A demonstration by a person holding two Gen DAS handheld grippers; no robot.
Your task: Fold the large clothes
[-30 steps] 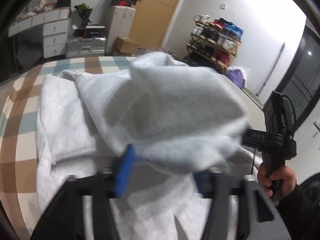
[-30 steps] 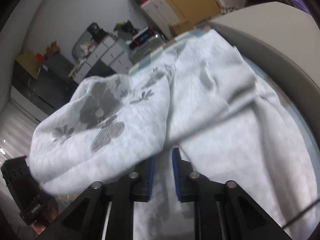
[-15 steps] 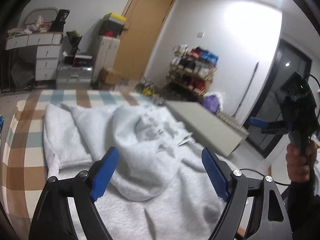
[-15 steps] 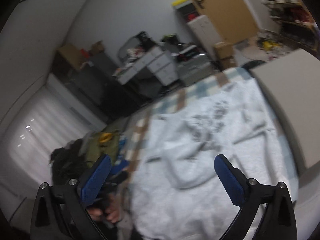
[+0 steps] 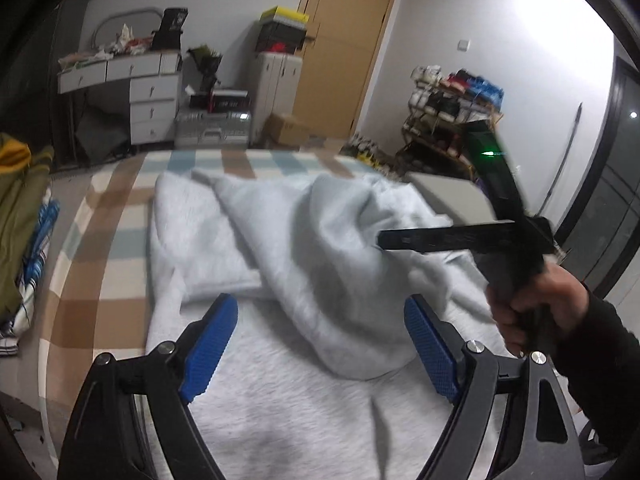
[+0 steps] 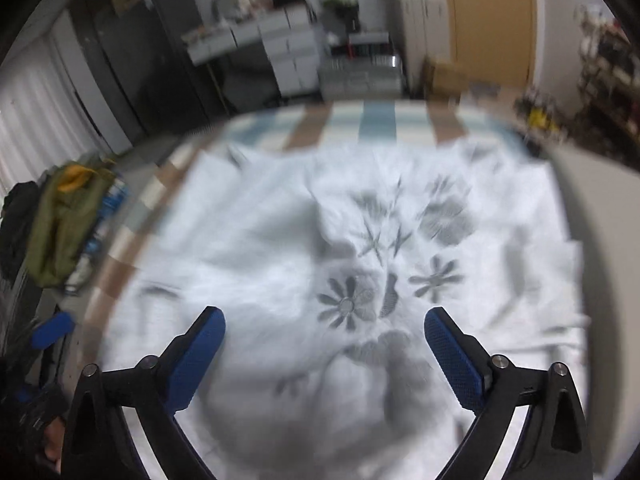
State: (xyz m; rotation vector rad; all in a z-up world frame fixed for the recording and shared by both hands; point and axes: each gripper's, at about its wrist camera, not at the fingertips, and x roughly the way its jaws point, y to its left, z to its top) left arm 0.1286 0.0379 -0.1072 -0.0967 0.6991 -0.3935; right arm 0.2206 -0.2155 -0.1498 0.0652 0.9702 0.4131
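The pale grey sweatshirt [image 5: 304, 264] with its grey flower print lies rumpled on the checked bedcover [image 5: 120, 208]. Both claws hover over it: the left gripper [image 5: 324, 344] gapes wide, gripping nothing; the right gripper [image 6: 324, 344], its jaws just narrowed slightly, also stands wide and empty.

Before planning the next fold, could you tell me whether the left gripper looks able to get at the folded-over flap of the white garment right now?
Probably yes: the left gripper is open and empty, the flap of the white garment lies just ahead, unobstructed.
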